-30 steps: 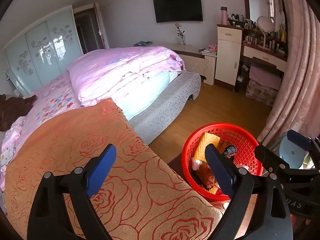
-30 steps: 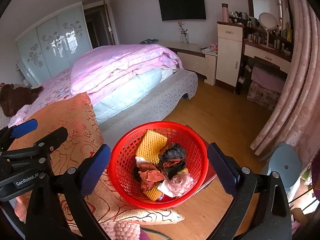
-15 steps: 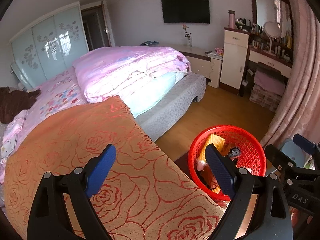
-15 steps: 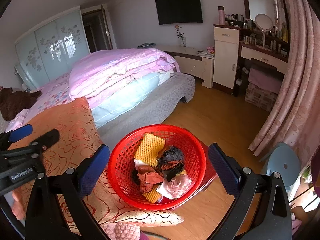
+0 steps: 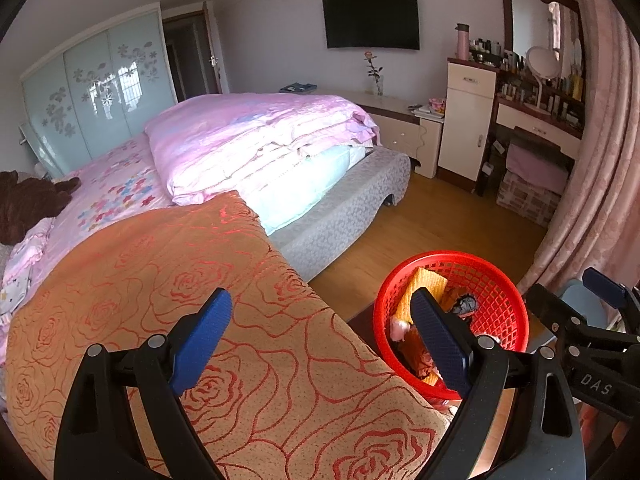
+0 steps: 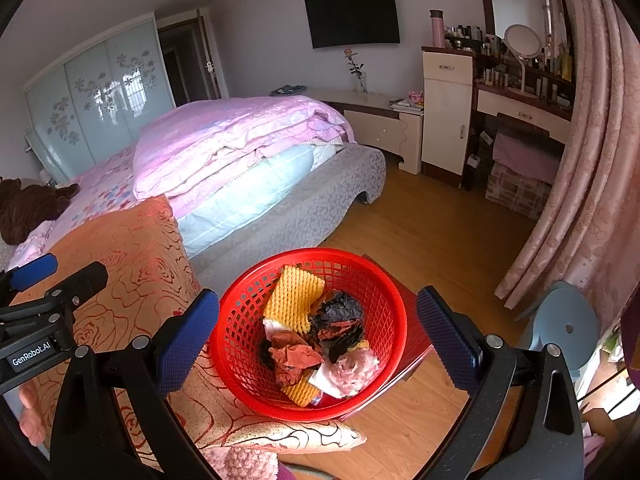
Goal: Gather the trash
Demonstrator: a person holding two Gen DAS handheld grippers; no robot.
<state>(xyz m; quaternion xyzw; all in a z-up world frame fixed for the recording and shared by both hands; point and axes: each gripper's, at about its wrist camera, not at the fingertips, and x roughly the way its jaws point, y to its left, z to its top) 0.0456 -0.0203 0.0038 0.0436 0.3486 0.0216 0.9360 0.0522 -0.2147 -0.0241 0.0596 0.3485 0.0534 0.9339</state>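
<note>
1. trash [image 6: 316, 336] is already heaped in the red basket [image 6: 240, 320], which i take as my landmark: it sits on a dark red stand just off the corner of the orange rose-patterned cover [image 5: 200, 280], with the wooden floor beyond it.
2. left gripper [image 5: 320, 336] hangs over the orange cover on the bed side of the basket, jaws spread wide, nothing between them.
3. right gripper [image 6: 320, 328] hangs directly above the basket, jaws likewise spread wide and empty, with the basket framed between the 2 blue pads.
4. i judge the step in hand to be a search for any leftover litter. i see none on the cover beside the basket, nor on the floor past it, so i would sweep both cameras slowly around the basket before calling it done.
5. if a scrap turns up, i would come down on it with the jaws wide, pinch its bulk rather than an edge, and release only once i am well inside the basket rim.
6. the pile looks light and crumpled: 1 yellow foam net [image 6: 294, 300] leaning against the far wall, black and reddish crushed wrappers [image 6: 340, 320] in the middle, a pink wad [image 6: 354, 366] at the near side. it could spill if the basket is knocked.
</note>
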